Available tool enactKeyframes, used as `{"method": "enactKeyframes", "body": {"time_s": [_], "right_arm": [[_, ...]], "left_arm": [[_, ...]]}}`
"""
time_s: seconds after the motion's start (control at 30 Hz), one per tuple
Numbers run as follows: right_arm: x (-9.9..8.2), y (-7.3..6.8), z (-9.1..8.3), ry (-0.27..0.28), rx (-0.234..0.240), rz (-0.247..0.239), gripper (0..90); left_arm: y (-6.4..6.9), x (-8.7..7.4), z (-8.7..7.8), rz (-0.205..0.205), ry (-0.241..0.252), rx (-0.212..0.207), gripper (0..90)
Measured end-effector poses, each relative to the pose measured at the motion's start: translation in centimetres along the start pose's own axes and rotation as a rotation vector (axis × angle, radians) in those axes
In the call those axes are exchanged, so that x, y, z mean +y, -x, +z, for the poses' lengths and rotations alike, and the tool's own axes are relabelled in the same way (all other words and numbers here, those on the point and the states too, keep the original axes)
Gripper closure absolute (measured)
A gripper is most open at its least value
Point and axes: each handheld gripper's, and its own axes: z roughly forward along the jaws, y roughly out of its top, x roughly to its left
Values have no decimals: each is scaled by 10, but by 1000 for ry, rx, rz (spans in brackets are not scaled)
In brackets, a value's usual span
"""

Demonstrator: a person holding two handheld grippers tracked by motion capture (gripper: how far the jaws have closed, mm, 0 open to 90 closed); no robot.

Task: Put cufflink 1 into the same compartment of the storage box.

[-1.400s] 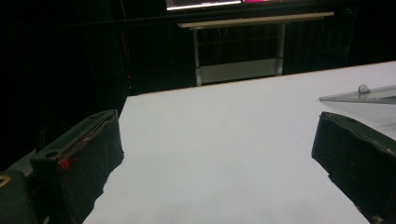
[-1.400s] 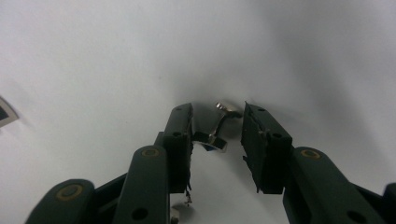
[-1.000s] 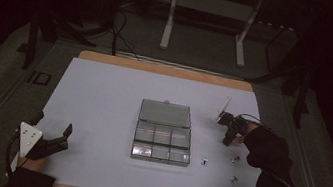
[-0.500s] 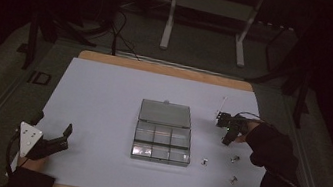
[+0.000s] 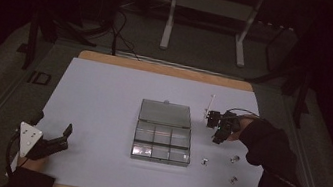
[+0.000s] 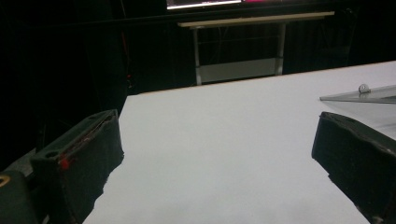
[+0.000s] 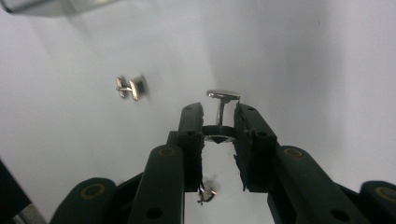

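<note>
You are holding a small shiny cufflink (image 7: pixel 222 108) in your right claw (image 7: pixel 219 122). The two jaws are pinching its thin post, and its flat round top is sticking out past the tips. The claw is hanging above the white tabletop (image 5: pixel 102 103), just to the right of the clear box (image 5: pixel 164 131).

The box is sitting open, with its lid lying flat behind it and little square rooms in the front part. It looks like the cufflink is going into one of those rooms. Keep squeezing, because the post is thin and could slip. Bring the claw right over one room, go down low, and only then let go, so the cufflink is not bouncing out.

Three more cufflinks (image 5: pixel 235 159) are lying on the tabletop by your right arm.

Your left claw (image 5: pixel 62 139) is resting near the front left corner, wide open and holding nothing.
</note>
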Motion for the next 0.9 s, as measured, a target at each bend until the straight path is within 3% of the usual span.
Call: {"method": "enactKeyframes", "body": {"time_s": [0.33, 0.9], "right_arm": [[25, -17, -15, -1, -13, -85, 732], [65, -35, -23, 0, -10, -171, 732]], "left_arm": [[0, 0, 0, 0, 1, 0, 28], [0, 0, 0, 1, 2, -1, 28]]}}
